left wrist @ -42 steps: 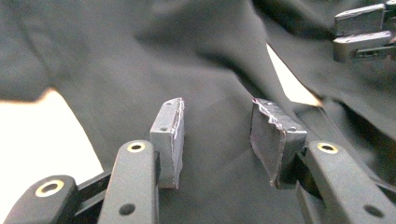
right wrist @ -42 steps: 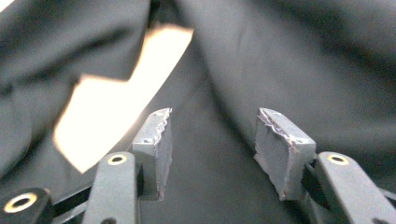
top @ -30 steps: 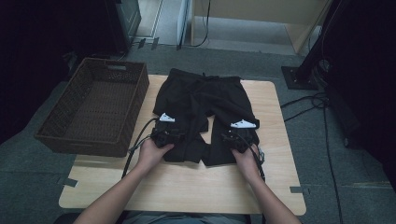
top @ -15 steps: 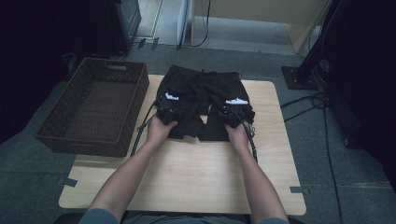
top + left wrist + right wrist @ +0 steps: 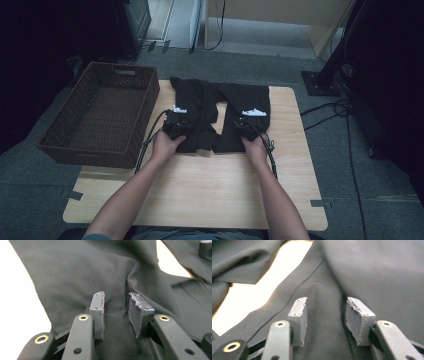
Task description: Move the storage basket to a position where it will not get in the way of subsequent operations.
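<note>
A black garment lies flat on the far half of the wooden table, with two leg parts and a strip of bare wood between them. My left gripper rests on the left leg part. Its jaws have just been closing, and a ridge of the black cloth stands between the pads, which do not press on it. My right gripper rests on the right leg part. Its jaws have also just been closing around a bulge of cloth, with the pads still apart.
A dark wicker basket stands at the table's left edge, close beside my left hand. Cables trail from both grippers back along the forearms. Bare wood stretches from the garment to the near edge. Dark furniture and floor cables surround the table.
Both hands have moved away from the person, over the garment. The garment's near edge has come up the table with them, so it now covers less of the table.
</note>
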`<state>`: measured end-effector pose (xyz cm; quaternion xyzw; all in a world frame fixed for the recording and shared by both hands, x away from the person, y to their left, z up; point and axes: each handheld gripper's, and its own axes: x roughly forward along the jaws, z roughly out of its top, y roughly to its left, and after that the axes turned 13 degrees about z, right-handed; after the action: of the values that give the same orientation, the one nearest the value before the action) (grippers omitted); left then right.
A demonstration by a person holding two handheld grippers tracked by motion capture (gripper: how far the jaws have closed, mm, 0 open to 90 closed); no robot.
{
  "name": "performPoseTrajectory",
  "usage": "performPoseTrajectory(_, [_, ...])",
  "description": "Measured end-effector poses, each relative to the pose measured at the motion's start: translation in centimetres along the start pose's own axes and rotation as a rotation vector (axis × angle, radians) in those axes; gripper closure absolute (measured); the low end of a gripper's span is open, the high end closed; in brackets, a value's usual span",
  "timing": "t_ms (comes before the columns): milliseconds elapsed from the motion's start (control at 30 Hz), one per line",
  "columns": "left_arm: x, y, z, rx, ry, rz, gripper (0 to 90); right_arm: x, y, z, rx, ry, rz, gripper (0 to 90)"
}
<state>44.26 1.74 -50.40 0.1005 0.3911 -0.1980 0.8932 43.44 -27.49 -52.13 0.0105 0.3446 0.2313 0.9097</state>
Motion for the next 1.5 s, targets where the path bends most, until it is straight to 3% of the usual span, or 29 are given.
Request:
performPoseTrajectory(167, [-1.4, -0.2, -1.7, 0.007, -0.016, -0.01, 66.2, -1.0, 1.1, -1.2, -0.015, -0.005, 0.016, 57.6])
performPoseTrajectory(433, [-3.4, -0.4, -3.5, 0.018, 0.019, -0.064, 65.7, -2.7, 2.3, -2.5, -0.035, 0.03, 0.056, 56.5])
performPoseTrajectory(633, [-4.2, -0.5, -4.7, 0.022, -0.006, -0.068, 65.6, -3.7, 3.0, -3.2, -0.065, 0.069, 0.091, 43.4])
performPoseTrajectory(833, [-4.5, -0.6, -5.0, 0.022, -0.002, -0.066, 65.6, -4.0, 3.6, -3.0, -0.001, 0.093, 0.151, 38.2])
performPoseTrajectory(1067, [-4.8, -0.2, -5.0, 0.005, 0.018, -0.095, 64.2, -3.9, 5.4, -3.2, -0.013, 0.102, 0.205, 33.7])
performPoseTrajectory(1167, [-4.9, -0.1, -5.2, -0.007, 0.006, -0.115, 61.2, -3.7, 6.1, -3.4, -0.052, 0.117, 0.183, 31.7])
performPoseTrajectory(1233, [-4.9, 0.0, -5.3, 0.0, 0.002, -0.122, 59.2, -3.6, 6.6, -3.7, -0.104, 0.116, 0.146, 36.8])
performPoseTrajectory(1500, [-5.0, 0.0, -5.3, -0.015, 0.004, -0.157, 51.3, -4.0, 6.7, -4.1, -0.086, 0.081, 0.17, 75.7])
